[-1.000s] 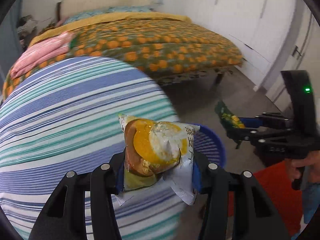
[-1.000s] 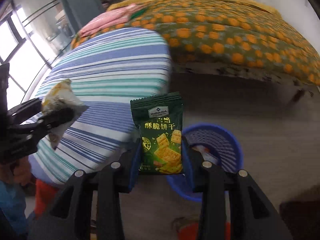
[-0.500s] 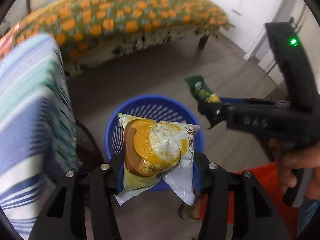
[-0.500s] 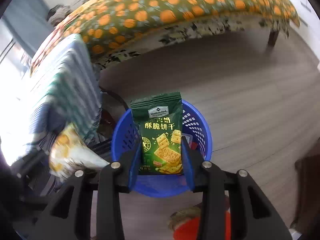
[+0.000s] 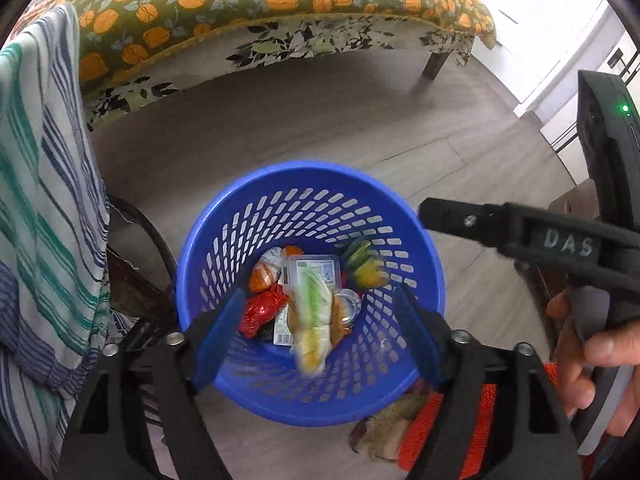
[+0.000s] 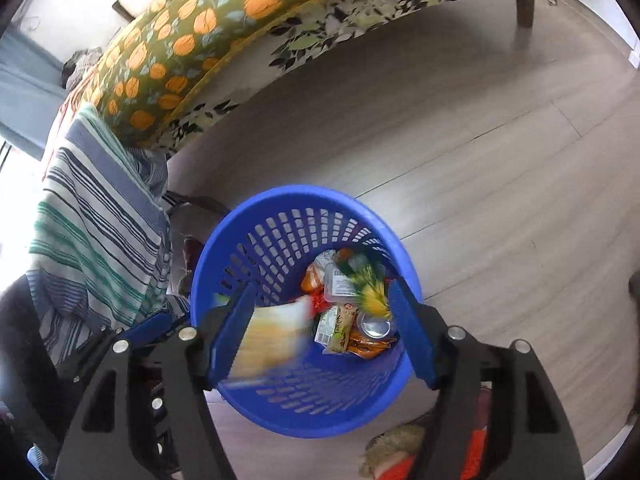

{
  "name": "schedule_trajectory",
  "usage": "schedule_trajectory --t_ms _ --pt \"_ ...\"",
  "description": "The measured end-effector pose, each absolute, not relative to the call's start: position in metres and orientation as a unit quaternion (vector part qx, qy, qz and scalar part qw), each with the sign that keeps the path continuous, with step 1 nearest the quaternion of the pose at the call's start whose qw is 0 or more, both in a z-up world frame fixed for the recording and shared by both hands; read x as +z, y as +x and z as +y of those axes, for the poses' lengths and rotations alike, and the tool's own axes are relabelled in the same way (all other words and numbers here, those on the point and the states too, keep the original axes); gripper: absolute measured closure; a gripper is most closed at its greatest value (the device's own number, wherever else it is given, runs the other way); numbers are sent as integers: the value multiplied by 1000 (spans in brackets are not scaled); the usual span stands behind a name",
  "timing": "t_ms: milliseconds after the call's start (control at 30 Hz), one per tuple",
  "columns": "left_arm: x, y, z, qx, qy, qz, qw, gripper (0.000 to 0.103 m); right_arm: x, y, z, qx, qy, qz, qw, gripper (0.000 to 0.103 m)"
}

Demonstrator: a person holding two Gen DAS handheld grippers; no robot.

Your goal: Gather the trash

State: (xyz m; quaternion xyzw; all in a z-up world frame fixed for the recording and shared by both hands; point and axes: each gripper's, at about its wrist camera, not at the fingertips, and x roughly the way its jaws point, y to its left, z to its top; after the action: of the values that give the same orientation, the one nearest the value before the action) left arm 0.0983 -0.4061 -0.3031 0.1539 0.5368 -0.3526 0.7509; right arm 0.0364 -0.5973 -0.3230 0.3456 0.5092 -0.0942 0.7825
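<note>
Grey wood-plank floor, bedroom setting. Bed along top of both views, green spread printed with orange fruit, black-leaf valance below, one wooden leg visible. Striped blue-green-white cloth draped at left, its support mostly hidden; dark curved frame partly seen beneath.

Blue perforated plastic wastebasket on floor, directly below both grippers. Contents: red foil wrapper, clear lidded tray with printed label, orange packets, round can top, barcode sticker; lettering too small to read.

Yellow-and-white snack packet, motion-blurred, loose inside basket mouth, print illegible. Green cracker packet, blurred, loose near far wall of basket, print illegible.

Left gripper: jaws spread wide, blue pads apart, holding nothing. Right gripper: jaws spread wide, holding nothing; from left view seen side-on at right, embossed "DAS", green indicator lit, person's hand on handle.

Orange-red mat edge and tan fuzzy item at basket base, both cut off, identity unclear.
</note>
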Motion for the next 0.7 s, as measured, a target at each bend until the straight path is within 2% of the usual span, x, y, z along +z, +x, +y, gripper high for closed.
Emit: schedule_trajectory --t_ms 67,133,233,267,433,600,700 --pt "-294 93 -402 -351 153 522 762 21 -314 31 -599 -106 342 501 788 25" --pt "-278 84 -396 -358 144 507 771 19 -298 21 -600 -119 338 488 796 13" --pt "-245 65 -380 -364 126 474 792 10 -274 5 -594 -137 331 473 805 5" --pt "-233 58 -374 -365 121 460 800 5 -267 -1 -592 -141 330 469 807 4" --pt "-185 19 -348 -388 119 408 818 5 -226 -42 -566 -153 308 427 836 4" --pt "-169 -8 -335 -365 151 368 842 5 -193 -74 -530 -165 240 392 873 5" --pt "-166 -13 -328 -366 142 378 839 5 -187 -82 -511 -196 188 400 875 5"
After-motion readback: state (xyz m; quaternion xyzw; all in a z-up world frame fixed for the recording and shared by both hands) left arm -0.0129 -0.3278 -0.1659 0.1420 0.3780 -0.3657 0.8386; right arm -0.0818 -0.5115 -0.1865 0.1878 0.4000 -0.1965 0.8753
